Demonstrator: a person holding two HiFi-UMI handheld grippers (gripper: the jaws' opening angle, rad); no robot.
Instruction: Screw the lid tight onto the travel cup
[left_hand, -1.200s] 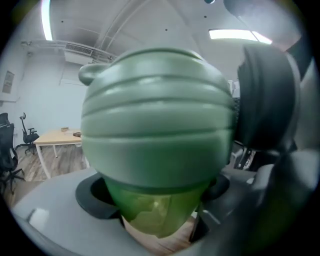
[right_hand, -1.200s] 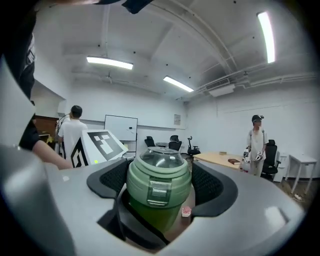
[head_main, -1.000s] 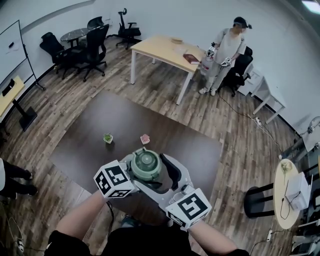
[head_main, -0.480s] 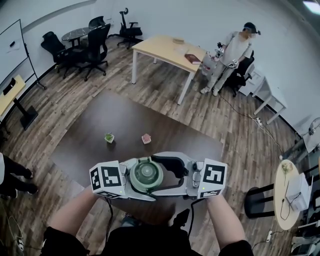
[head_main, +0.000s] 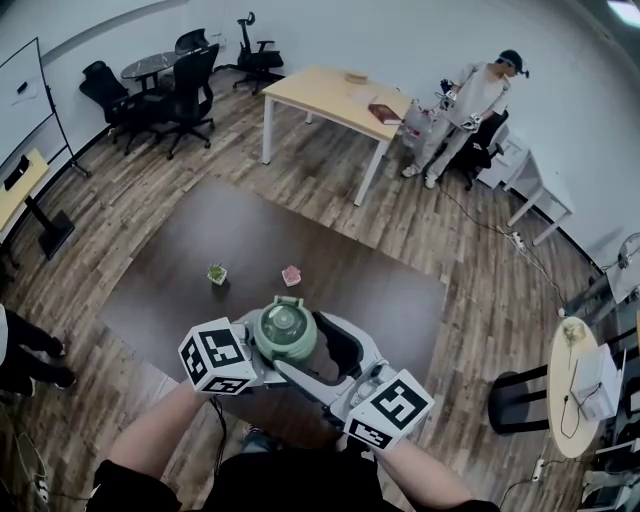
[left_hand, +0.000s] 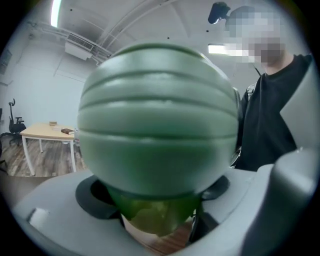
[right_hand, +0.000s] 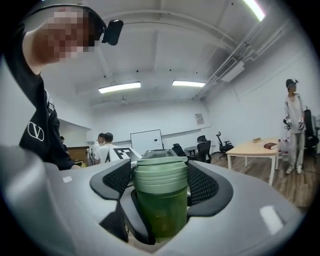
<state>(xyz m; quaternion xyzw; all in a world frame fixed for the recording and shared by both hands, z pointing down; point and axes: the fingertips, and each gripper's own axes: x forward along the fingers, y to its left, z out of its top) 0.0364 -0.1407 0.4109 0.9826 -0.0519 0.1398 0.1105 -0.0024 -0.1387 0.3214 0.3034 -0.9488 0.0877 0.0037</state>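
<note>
I hold a green translucent travel cup (right_hand: 160, 217) above the near edge of the dark table (head_main: 250, 235). Its ribbed green lid (head_main: 285, 328) sits on top and fills the left gripper view (left_hand: 157, 135). My left gripper (head_main: 262, 358) comes in from the left, shut on the cup body (left_hand: 157, 220) below the lid. From the lower right, my right gripper (right_hand: 160, 182) is closing, with the lid (right_hand: 160, 175) between its jaws. The black mesh pads (right_hand: 117, 181) meet the lid's sides.
A small potted plant (head_main: 216, 274) and a pink object (head_main: 291, 275) stand further back on the dark table. Beyond are a light wooden table (head_main: 330, 100), office chairs (head_main: 190, 90) and a standing person (head_main: 470, 100). A small round table (head_main: 565, 400) stands at the right.
My right gripper swung up level with the left one, then back down to the lower right, and its jaws have narrowed on the lid. The person at the back stepped right.
</note>
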